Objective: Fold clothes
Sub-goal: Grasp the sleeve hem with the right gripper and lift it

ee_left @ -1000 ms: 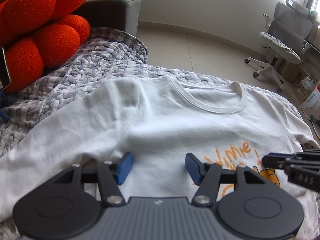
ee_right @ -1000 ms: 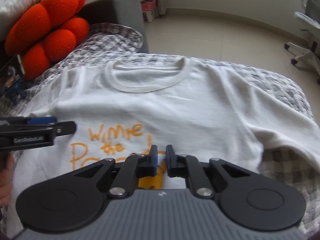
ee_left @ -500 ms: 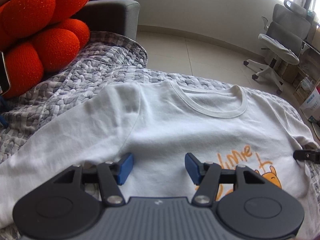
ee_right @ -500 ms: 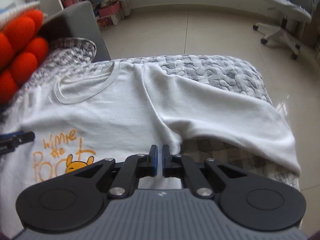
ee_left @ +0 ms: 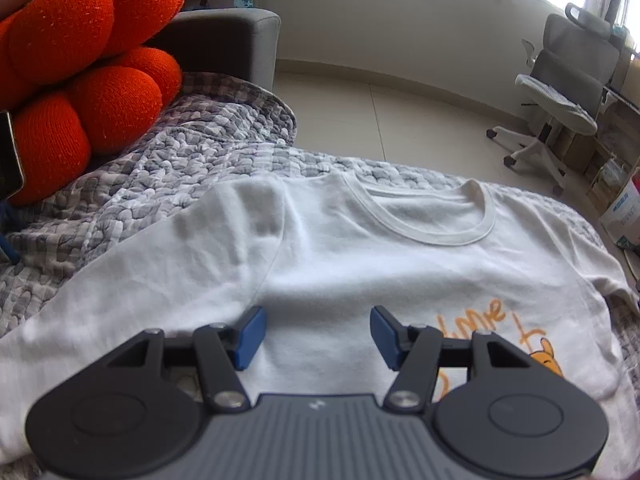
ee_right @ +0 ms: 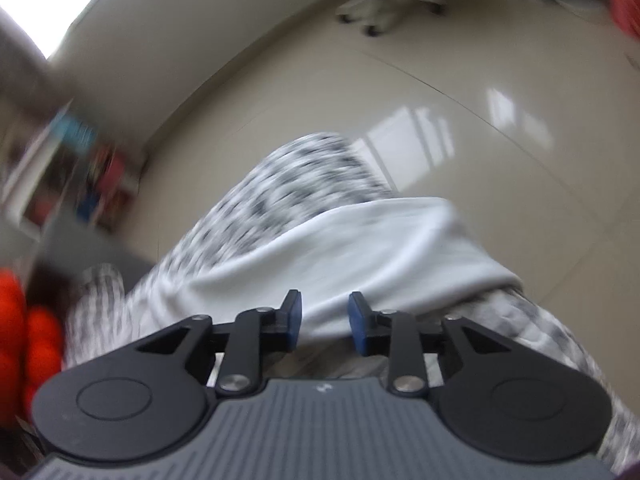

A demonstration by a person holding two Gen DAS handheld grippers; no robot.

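- The white shirt lies flat on the grey-and-white quilt, front side up. Its round collar points to the far side.
- Orange letters and a small yellow bear are printed on the shirt's chest.
- The left gripper hangs over the shirt's middle, the same spot as a second ago. Its blue fingers are apart, with nothing between them.
- A second ago the other gripper poked in at the right edge of the left view. Now it is gone from that view.
- The right gripper looked at the shirt's chest before. Now it looks at the shirt's long sleeve, which lies over the quilt's edge by the shiny floor.
- The right view is tipped sideways and blurry now.
- The right gripper's jaws were together half a second ago. They have just been opening, and now there is a gap. The sleeve shows in that gap, but the fingers do not pinch it.
- The big orange cushion sits on the left, by the grey sofa arm.
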